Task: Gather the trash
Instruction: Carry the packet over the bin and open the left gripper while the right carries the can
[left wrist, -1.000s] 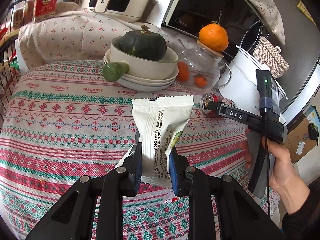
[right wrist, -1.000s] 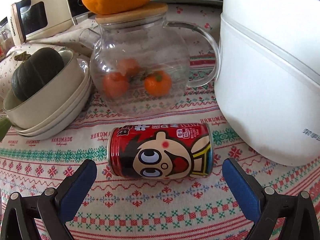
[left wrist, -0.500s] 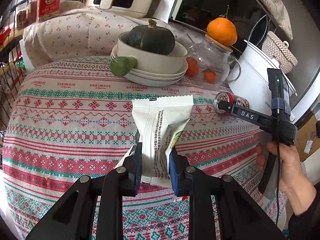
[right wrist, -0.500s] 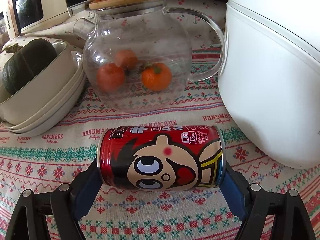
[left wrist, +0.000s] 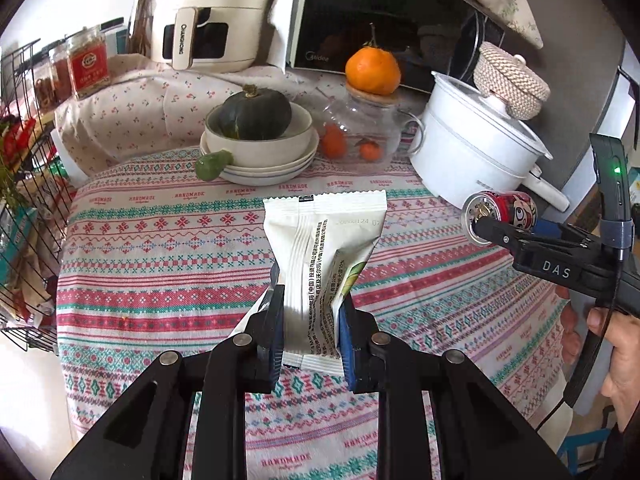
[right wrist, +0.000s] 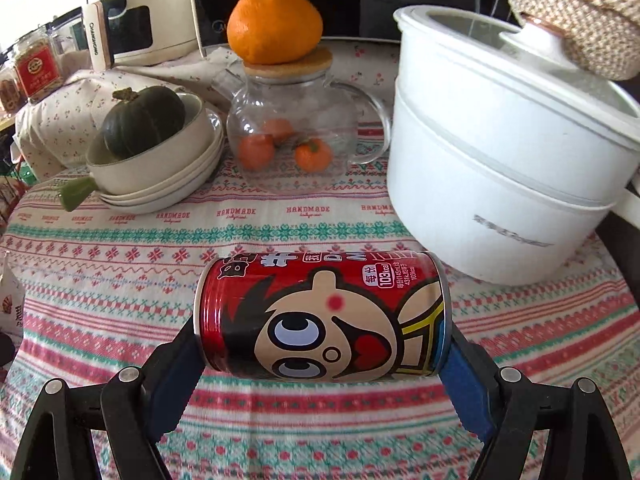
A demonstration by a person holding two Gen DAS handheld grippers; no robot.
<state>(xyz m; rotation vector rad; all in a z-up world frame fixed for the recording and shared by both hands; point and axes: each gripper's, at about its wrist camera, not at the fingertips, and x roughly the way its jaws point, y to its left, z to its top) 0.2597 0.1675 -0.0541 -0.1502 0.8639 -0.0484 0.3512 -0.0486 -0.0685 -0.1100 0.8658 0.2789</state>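
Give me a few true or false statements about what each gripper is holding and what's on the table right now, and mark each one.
1. The left gripper is shut on a white wrapper. True.
2. The can lies on the tablecloth, free of the right gripper. False: it is clamped end to end between the jaws and, in the left view, held up off the tablecloth.
3. An orange sits on the teapot lid. True.
4. The bowl holds oranges. False: it holds a dark green squash.
5. The white pot stands left of the teapot. False: it stands to its right.
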